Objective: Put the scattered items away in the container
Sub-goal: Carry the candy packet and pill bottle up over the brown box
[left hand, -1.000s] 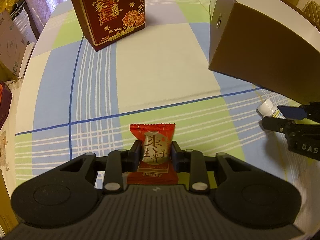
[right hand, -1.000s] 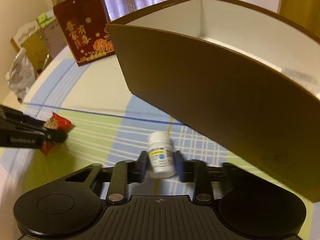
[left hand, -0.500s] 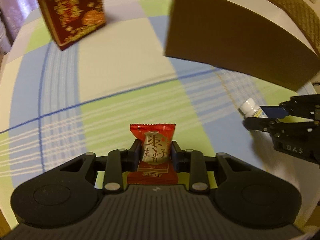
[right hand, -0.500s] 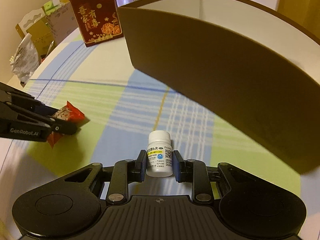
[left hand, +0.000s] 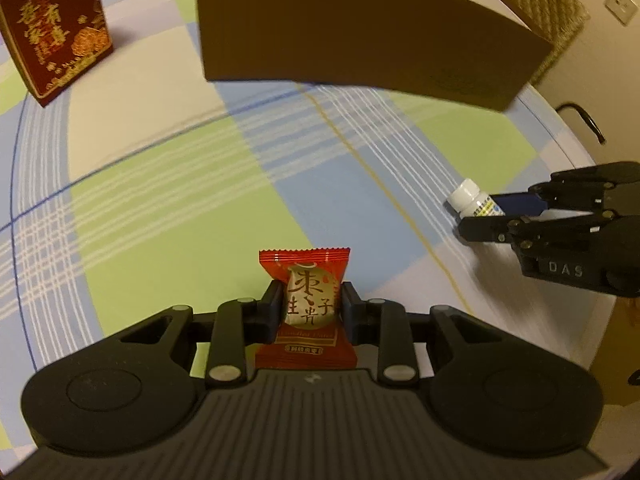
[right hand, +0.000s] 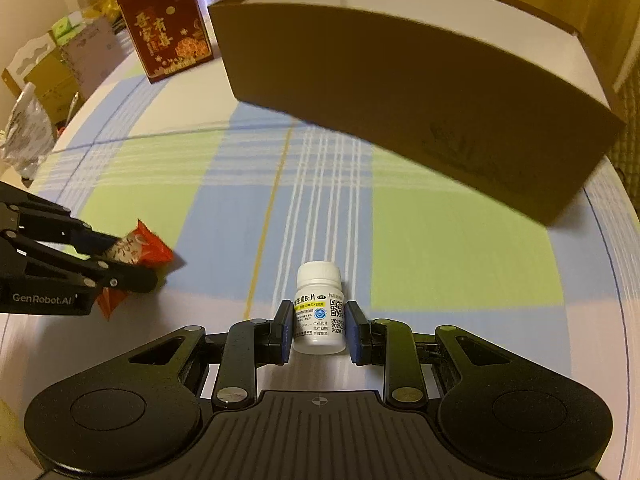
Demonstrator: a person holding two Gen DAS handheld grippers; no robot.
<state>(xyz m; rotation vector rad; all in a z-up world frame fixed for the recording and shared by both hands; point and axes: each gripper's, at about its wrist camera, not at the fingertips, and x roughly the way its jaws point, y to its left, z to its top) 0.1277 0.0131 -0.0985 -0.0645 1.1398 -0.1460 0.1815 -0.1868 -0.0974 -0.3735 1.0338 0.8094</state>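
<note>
My left gripper [left hand: 307,307] is clamped on a red candy packet [left hand: 306,308], its long axis running straight ahead between the pads. My right gripper [right hand: 318,326] pinches a white pill bottle [right hand: 319,308] by its body, cap pointing forward.

The move turns on the brown box [right hand: 420,92], the container. It stands ahead of both grippers, its long wall facing me and its open top above the height of my fingers; from the right gripper I can see the white inside over the rim. It lies ahead and slightly right of either gripper, and the right one looks nearer.

So I judge both loads must rise over that wall before release. The bare checked counter [left hand: 180,208] lies between. A red gift bag [left hand: 52,36] stands far ahead-left, clear of my path.
</note>
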